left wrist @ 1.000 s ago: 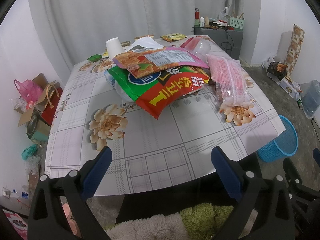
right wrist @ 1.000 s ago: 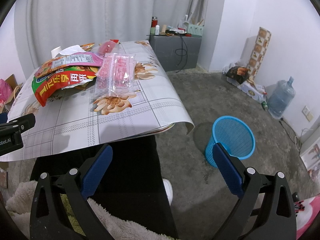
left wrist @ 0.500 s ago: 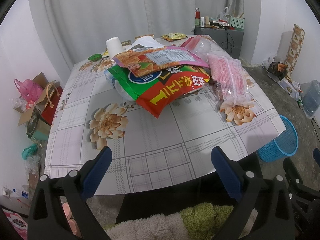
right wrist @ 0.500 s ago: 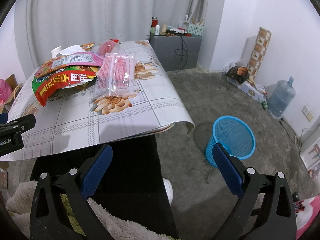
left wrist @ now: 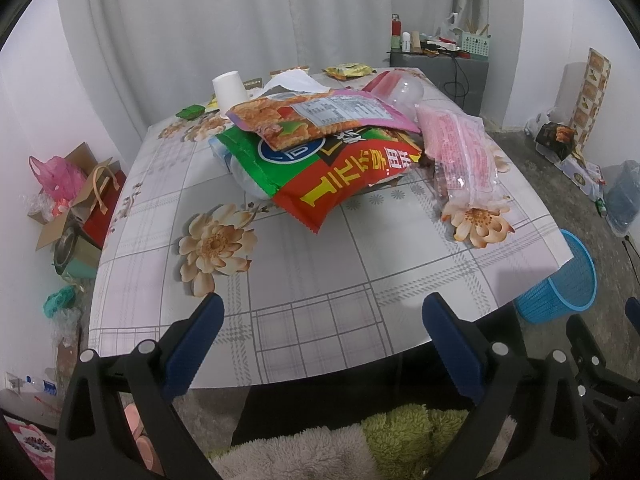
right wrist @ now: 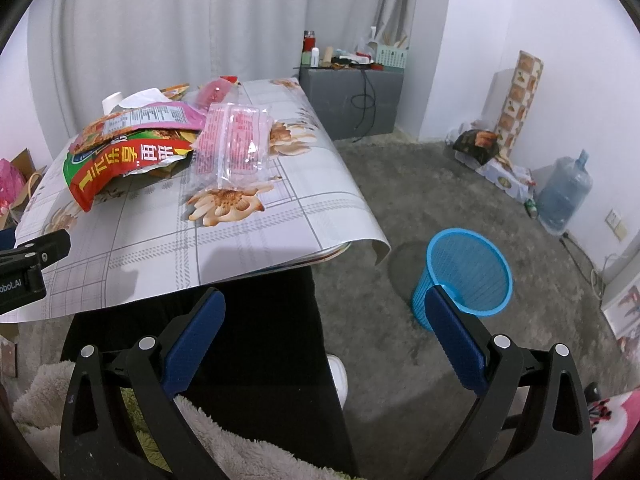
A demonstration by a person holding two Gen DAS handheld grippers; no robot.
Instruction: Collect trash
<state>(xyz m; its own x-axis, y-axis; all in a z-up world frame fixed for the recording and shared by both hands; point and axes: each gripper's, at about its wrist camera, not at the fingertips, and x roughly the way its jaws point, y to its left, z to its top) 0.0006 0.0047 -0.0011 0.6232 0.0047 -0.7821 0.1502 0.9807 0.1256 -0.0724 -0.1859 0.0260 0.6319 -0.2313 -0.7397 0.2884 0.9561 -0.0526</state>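
No visible change: left gripper [left wrist: 320,336] and right gripper [right wrist: 322,332] unmoved, fingers spread as before.

Both views are evenly and fairly brightly lit by soft, cool indoor light from above, with a faint pink cast on the white walls. Shadows are weak: a soft dark patch lies on the table [left wrist: 304,264] near its near right edge, and another on the floor left of the blue basket [right wrist: 466,276]. Focus is sharp throughout. Fisheye distortion bends the edges, and the corners are black.
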